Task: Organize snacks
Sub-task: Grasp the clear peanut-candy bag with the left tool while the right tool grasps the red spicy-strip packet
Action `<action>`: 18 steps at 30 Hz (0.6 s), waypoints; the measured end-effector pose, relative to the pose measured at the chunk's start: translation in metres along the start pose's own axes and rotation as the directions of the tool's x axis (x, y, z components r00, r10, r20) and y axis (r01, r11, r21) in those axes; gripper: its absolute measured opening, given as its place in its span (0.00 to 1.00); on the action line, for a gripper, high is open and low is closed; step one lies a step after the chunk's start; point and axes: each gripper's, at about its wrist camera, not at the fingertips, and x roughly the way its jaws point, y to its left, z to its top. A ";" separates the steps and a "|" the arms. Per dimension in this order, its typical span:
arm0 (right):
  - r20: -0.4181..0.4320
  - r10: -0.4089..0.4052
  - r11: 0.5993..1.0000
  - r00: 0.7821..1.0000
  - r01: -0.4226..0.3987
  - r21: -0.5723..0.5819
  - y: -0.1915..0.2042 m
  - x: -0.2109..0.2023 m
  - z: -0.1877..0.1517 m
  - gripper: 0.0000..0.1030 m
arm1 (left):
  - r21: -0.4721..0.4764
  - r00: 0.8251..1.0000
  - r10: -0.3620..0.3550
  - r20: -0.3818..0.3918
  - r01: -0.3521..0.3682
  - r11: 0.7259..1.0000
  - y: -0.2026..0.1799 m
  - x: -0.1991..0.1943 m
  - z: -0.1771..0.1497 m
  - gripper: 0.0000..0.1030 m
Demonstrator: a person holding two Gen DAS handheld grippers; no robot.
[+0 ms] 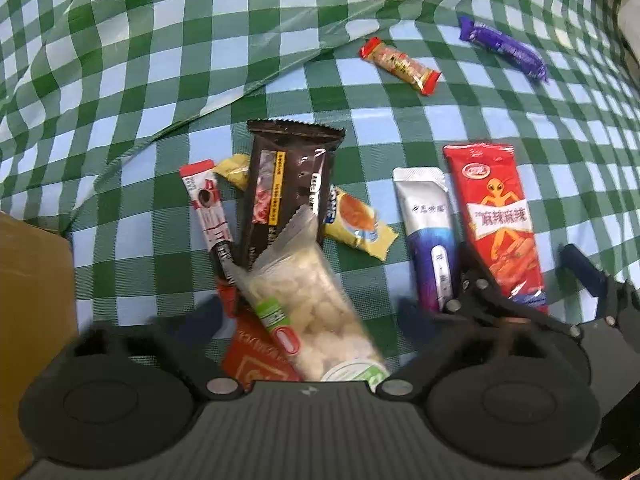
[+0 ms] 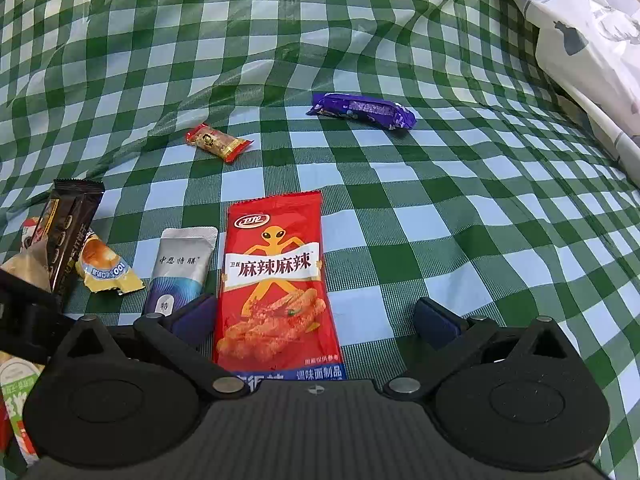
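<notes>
Snacks lie on a green-and-white checked cloth (image 1: 160, 60). My left gripper (image 1: 308, 314) points steeply down and is open, its fingers either side of a clear pack of white puffed snack (image 1: 304, 304) without pressing it. That pack lies over a dark brown wafer pack (image 1: 288, 184), a red stick sachet (image 1: 206, 208) and a red pack (image 1: 256, 360). My right gripper (image 2: 316, 320) is open around a red spicy-strip pack (image 2: 276, 280); the left pad sits at the pack's edge, the right pad well clear. The right gripper (image 1: 524, 276) also shows in the left wrist view.
A silver-blue sachet (image 2: 182, 272) and a yellow pack (image 2: 106, 270) lie left of the red pack. Farther off are a small red bar (image 2: 218, 142) and a purple bar (image 2: 362, 110). A cardboard box (image 1: 32, 280) stands at the left, a white patterned bag (image 2: 580, 40) at the right.
</notes>
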 end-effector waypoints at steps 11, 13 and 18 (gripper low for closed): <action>0.049 0.031 0.999 0.998 -0.030 -0.027 -0.010 -0.053 -0.011 0.37 | 0.025 0.993 -0.091 0.078 0.089 0.996 0.022 -0.059 -0.029 0.39; 0.066 0.017 1.000 0.998 -0.018 0.024 -0.018 -0.068 -0.011 0.36 | 0.024 0.982 -0.154 0.106 0.152 0.988 0.032 -0.082 -0.039 0.39; 0.125 0.015 0.988 0.992 -0.034 0.153 -0.032 -0.119 -0.011 0.36 | 0.038 0.941 -0.295 0.166 0.293 0.955 0.055 -0.141 -0.065 0.38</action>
